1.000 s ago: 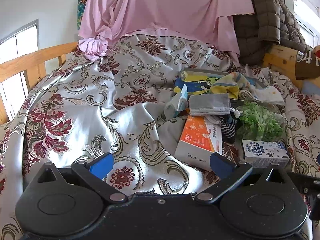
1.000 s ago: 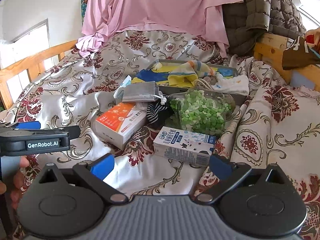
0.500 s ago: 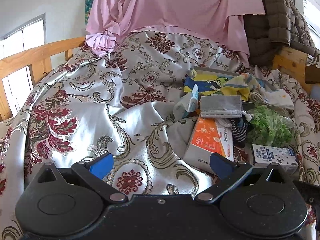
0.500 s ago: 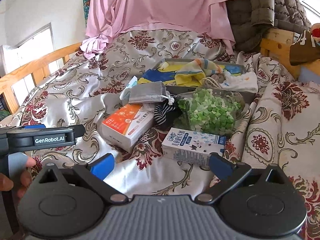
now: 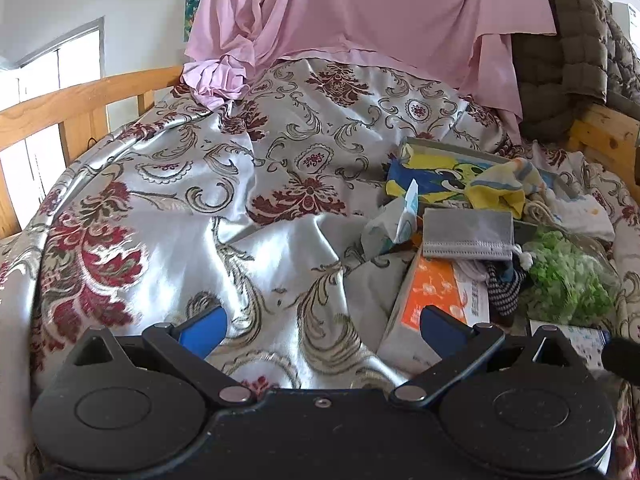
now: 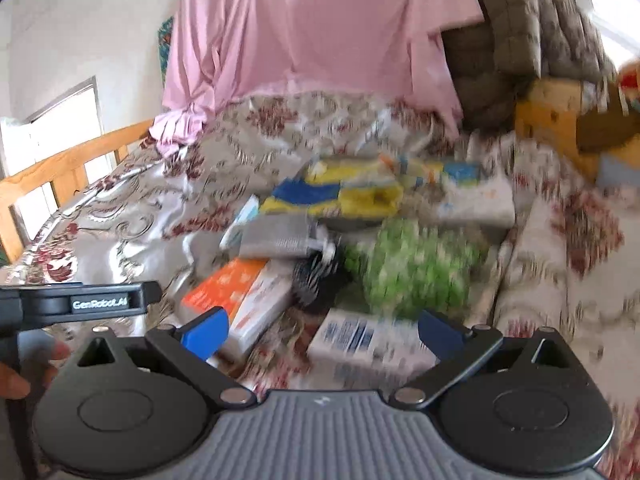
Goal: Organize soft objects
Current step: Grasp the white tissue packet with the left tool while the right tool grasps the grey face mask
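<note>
A pile of items lies on the bed: a grey drawstring pouch (image 5: 468, 235) (image 6: 280, 236), a striped dark sock (image 5: 504, 290), a yellow and blue cloth (image 5: 452, 188) (image 6: 340, 194) in a tray, a white cloth (image 5: 584, 216), a bag of green pieces (image 5: 568, 280) (image 6: 412, 268). My left gripper (image 5: 322, 326) is open and empty, low over the bedspread left of the pile. My right gripper (image 6: 320, 328) is open and empty, just short of the pile. The right wrist view is blurred.
An orange and white box (image 5: 436, 304) (image 6: 240, 300) and a small white and blue carton (image 6: 364, 340) lie at the pile's near side. A patterned satin bedspread (image 5: 200, 220) covers the bed. Wooden rails (image 5: 76, 100) stand left; pink sheet (image 5: 360, 12) and brown quilted coat (image 5: 568, 40) hang behind.
Both grippers have moved forward toward the pile, which looks larger now. The right wrist view has become blurred with motion. Both stay open.
</note>
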{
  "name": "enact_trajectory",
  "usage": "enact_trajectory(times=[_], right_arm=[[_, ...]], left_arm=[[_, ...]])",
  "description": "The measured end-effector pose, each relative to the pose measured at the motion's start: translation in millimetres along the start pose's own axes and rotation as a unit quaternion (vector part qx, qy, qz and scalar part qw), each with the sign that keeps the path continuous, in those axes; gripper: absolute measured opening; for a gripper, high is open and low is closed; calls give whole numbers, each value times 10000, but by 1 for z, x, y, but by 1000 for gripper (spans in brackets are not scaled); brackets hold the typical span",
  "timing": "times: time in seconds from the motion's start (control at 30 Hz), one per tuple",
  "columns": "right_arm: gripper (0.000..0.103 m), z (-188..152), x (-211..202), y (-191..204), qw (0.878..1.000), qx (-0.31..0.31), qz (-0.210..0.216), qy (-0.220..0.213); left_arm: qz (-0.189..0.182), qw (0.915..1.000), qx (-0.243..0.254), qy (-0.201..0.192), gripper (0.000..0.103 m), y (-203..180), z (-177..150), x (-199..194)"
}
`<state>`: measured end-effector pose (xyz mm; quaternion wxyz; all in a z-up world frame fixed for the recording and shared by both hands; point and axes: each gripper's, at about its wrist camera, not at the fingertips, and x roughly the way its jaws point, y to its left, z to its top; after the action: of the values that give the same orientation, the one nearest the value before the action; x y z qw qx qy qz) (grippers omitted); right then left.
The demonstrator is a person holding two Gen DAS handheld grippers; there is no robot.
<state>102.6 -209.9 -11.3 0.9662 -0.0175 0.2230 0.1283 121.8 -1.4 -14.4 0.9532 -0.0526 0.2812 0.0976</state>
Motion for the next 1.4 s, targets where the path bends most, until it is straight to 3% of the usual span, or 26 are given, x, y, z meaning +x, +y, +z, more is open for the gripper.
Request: enact_trajectory(times=[0.27,0.63,0.9,1.0,1.17,1.4], right_arm=[[103,15,37,5,9972,-619,-4,-429],[103,22,85,2,9972,-627,198,-353],[103,26,107,1,9951,-740,462,-458],[103,29,116,1,9933,-828,634,-496],[103,37,133,3,9921,-905,755,-422],[102,44,155,2,9890,-841,1175,-312]], left_arm=[[-30,9999,-121,-50,102,-2,12,26],[2,9993,-381,-36,102,-1,23,52],[-51,9993,-292,-218,102,-8,42,68],[-395,9981,-257,-398,102,-7,53,77],[-855,9958,-131,-302,102,-10,71,102],[-1473,9887,-125,243,102,-19,95,149]])
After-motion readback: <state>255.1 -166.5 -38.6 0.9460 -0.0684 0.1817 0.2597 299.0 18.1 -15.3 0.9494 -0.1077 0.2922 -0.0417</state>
